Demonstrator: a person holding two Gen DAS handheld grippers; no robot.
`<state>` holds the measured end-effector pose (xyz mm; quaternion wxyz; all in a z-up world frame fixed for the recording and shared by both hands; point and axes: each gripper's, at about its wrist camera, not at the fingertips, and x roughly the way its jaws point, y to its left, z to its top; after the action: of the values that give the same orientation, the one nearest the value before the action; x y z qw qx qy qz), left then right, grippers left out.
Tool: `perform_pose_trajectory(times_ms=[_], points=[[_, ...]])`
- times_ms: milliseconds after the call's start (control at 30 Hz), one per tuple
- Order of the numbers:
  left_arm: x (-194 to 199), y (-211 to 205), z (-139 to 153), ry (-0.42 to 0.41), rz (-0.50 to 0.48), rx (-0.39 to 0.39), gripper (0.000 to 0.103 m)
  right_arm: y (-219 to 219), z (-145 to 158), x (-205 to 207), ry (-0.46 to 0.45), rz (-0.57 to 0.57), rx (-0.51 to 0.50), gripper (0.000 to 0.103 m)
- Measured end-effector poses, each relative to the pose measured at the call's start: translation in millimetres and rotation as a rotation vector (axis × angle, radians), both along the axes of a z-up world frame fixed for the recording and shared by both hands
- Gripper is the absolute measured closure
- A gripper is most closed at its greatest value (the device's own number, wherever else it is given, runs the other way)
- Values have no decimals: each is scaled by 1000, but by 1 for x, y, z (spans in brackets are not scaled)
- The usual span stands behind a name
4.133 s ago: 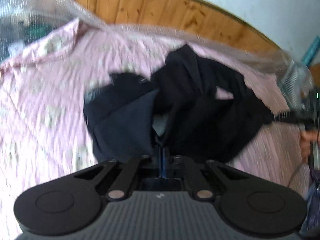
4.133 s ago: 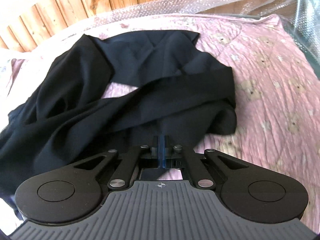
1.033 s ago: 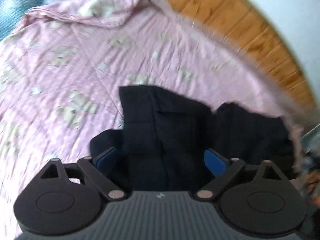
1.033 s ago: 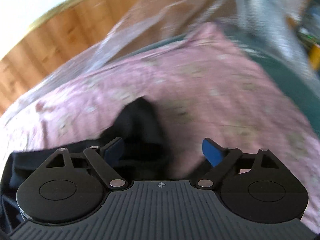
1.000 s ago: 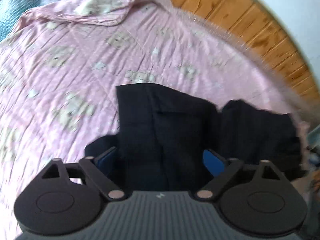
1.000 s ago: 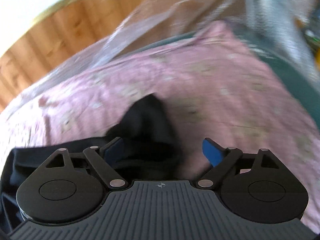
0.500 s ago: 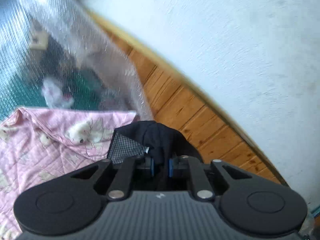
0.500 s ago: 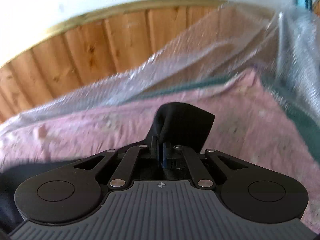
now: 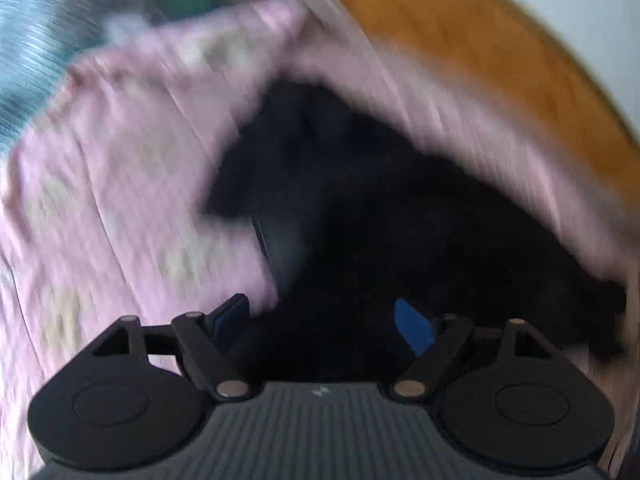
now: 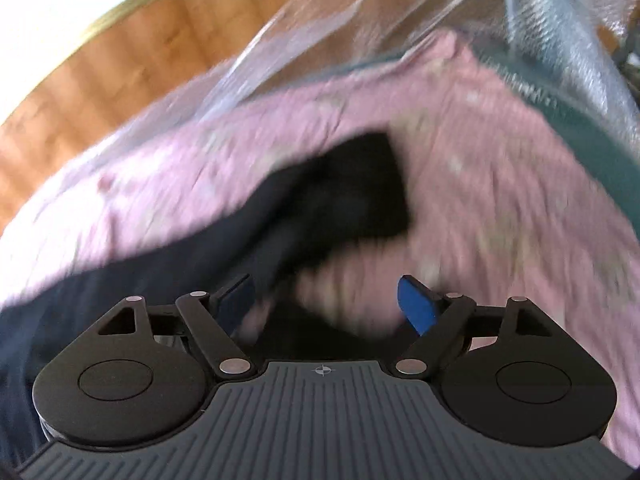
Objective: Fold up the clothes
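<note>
A black garment [image 9: 400, 216] lies spread on the pink bear-print bedsheet [image 9: 120, 184]; the picture is smeared by motion. My left gripper [image 9: 322, 322] hovers over its near edge. Its jaws are opening, the blue pads [image 9: 414, 326] stand wide apart, and the cloth lies below the gap untouched. In the right wrist view a corner of the black garment [image 10: 360, 192] rests on the bedsheet [image 10: 500, 200], with a dark blue part to the left. My right gripper [image 10: 326, 304] is above it, jaws opening, pads [image 10: 418, 306] clear of the cloth.
Wood panelling [image 9: 460, 40] runs behind the bed below a white wall. Clear bubble wrap [image 10: 360, 12] lies along the far edge of the bed, over a teal cover [image 10: 592, 128]. Teal fabric and plastic [image 9: 32, 52] show at the left.
Half a second ago both grippers were shut on black cloth and raised toward the wall. Now both are open and tilted down, and the cloth lies on the sheet.
</note>
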<state>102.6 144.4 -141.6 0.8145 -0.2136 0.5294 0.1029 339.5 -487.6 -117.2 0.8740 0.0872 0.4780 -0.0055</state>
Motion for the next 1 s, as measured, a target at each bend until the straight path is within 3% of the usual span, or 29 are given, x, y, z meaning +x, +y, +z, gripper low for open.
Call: perform_pose_trajectory(times_ms=[133, 233, 333, 400, 433, 467, 500, 533, 567, 600, 733, 800, 867, 900, 933, 1000], points=[[-35, -41, -16, 82, -21, 15, 20, 33, -10, -41, 57, 105, -7, 13], [-54, -39, -31, 108, 80, 18, 19, 45, -18, -51, 66, 110, 44, 13], [-62, -22, -43, 50, 200, -16, 19, 39, -26, -39, 22, 1, 66, 9], [-55, -15, -45, -26, 218, -56, 26, 33, -33, -29, -12, -83, 73, 8], [-51, -12, -45, -65, 223, -76, 52, 31, -37, -24, -19, -114, 71, 13], [-46, -8, -37, -106, 216, -79, 92, 29, -40, -18, -14, -122, 67, 43], [-41, -3, -26, -146, 205, -77, 96, 28, -41, -13, -10, -119, 66, 69], [-35, 2, -14, -187, 194, -74, 99, 27, -41, -7, -6, -115, 66, 103], [-36, 10, 8, -250, 198, -72, 99, 26, -42, -1, -2, -112, 65, 103], [-40, 20, 33, -320, 208, -71, 99, 25, -35, 1, -22, -109, 58, 103], [-64, 53, 129, -514, 149, -26, 99, 9, 38, -22, -188, -123, -20, 103], [-62, 62, 146, -508, 113, 20, 97, 1, 63, -32, -228, -115, -54, 103], [-46, 57, 129, -395, 103, 83, 92, 4, 53, -30, -172, -52, -77, 97], [-34, 55, 106, -289, 96, 91, 89, 6, 47, -29, -144, -21, -89, 85], [-24, 50, 82, -196, 90, 84, 84, 7, 37, -28, -112, -4, -89, 59], [-15, 40, 42, -63, 86, 68, 80, 9, 6, -23, -38, -3, -63, 24]])
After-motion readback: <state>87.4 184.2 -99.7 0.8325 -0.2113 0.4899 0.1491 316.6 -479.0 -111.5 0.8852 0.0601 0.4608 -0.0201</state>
